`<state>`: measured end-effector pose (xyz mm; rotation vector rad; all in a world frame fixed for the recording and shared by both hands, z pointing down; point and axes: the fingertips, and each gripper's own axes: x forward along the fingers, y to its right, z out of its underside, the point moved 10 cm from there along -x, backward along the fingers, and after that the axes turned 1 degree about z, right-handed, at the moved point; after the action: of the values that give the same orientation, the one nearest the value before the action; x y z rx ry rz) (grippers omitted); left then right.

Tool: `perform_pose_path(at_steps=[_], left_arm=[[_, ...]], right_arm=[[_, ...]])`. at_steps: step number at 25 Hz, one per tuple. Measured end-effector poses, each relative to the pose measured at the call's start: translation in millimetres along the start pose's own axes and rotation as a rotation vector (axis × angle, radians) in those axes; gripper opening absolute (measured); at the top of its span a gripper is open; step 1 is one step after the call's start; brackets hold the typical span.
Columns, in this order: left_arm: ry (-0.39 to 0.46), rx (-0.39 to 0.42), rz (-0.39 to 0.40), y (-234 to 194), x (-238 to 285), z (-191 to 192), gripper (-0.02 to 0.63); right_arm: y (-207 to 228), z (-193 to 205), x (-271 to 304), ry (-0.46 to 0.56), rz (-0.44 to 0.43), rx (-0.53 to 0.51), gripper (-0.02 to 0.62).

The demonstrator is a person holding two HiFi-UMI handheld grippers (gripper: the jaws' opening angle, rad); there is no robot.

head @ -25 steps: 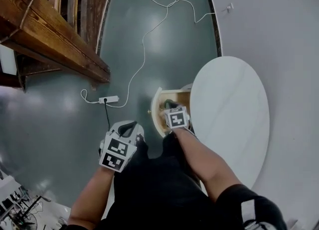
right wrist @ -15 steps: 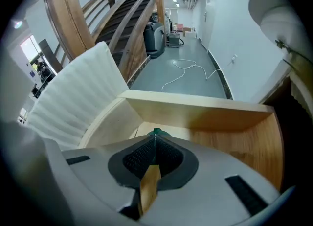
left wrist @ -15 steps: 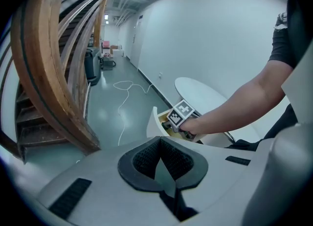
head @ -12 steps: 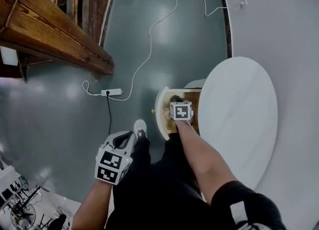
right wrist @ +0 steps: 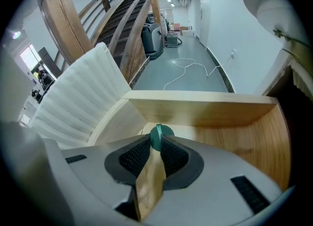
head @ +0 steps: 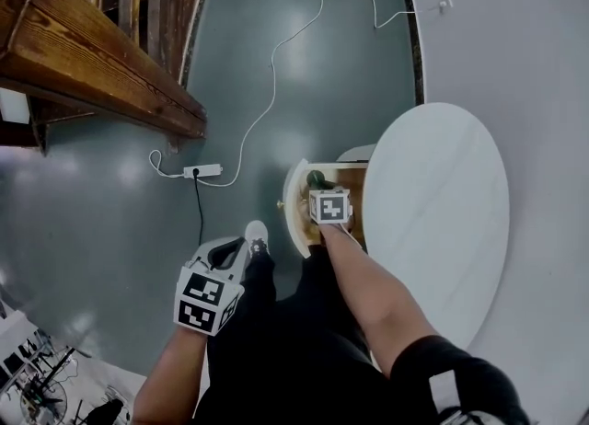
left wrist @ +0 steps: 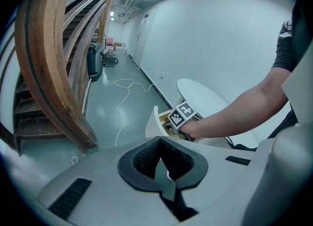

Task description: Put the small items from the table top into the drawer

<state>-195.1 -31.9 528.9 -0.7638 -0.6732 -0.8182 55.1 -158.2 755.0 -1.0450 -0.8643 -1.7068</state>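
The drawer [head: 294, 216] stands pulled out from under the white oval table top [head: 433, 221]. My right gripper [head: 318, 184] reaches down into it. A small dark green item [right wrist: 159, 134] sits at the tips of its jaws, just over the wooden drawer floor [right wrist: 230, 137]. The jaws have just been opening: a narrow gap shows between the pads, with the green item still between the tips. My left gripper [head: 245, 248] hangs over the floor left of the drawer, shut and empty [left wrist: 160, 165]. The table top shows no small items in the head view.
A wooden staircase [head: 92, 55] fills the upper left. A power strip [head: 202, 171] and its white cable [head: 267, 83] lie on the grey-green floor. The person's shoe [head: 256, 230] stands by the drawer's ribbed white front [right wrist: 78, 93]. A white wall runs along the right.
My right gripper has sunk deeper into the drawer, and its jaws have parted a little. My left gripper has dropped lower, toward the person's leg.
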Motion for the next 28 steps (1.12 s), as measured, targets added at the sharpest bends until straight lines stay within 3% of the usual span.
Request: perform_pose_path(at_steps=[7,16,28], left_arm=[[0.065,-0.008,0.054,3,-7,-21,0.014],[0.16,0.092,0.078,14,-19,-54,0.014],[0.277,0.199,0.115,53,-43,-100,0.014]], right_arm=[[-18,-15,-49,0.086,-0.048,0.039,0.049],[-34,-26,-158,0.272,-0.191,0.077,0.048],[-23,-42,-312,0.585,-0.344,0.015,0.015]])
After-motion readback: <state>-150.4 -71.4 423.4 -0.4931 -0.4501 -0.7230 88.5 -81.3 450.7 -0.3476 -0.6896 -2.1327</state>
